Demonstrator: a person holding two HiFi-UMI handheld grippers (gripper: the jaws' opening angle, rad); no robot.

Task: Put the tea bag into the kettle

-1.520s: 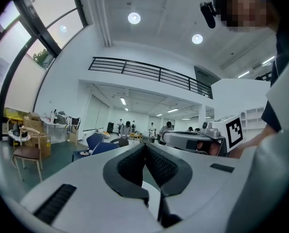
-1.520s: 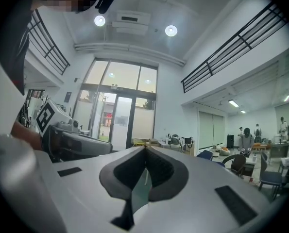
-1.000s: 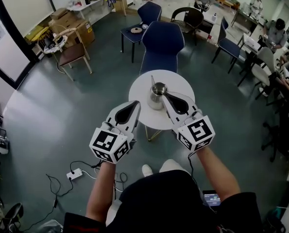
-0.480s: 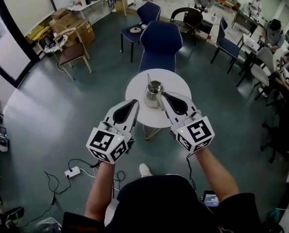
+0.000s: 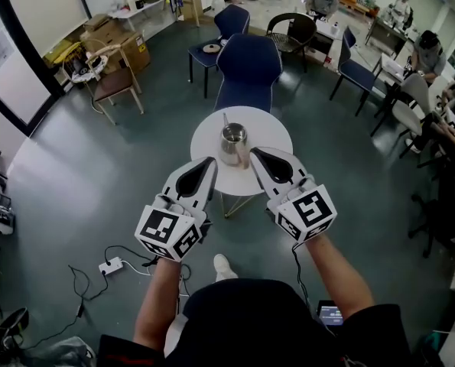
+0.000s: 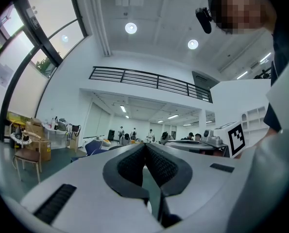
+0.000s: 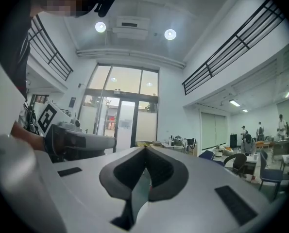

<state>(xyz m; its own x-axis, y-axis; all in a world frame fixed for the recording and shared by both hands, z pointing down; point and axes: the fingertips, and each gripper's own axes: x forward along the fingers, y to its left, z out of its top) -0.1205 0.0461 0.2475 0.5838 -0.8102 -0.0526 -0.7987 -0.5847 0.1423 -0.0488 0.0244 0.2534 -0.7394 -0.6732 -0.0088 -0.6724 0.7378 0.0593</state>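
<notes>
Head view: left gripper (image 5: 211,163) and right gripper (image 5: 255,154) are shut empty, no tea bag is seen, kettle (image 5: 233,141) is untouched.

Bare tabletop is left all around a metal kettle (image 5: 232,145) standing mid-way on a round white table (image 5: 271,132). A blue chair (image 5: 248,66) is set just behind; open floor (image 5: 120,167) is seen alongside.

Both bare forearms are reaching toward mid-frame; the left gripper (image 5: 209,164) and right gripper (image 5: 255,154) are holding their jaws pressed together, empty.
</notes>
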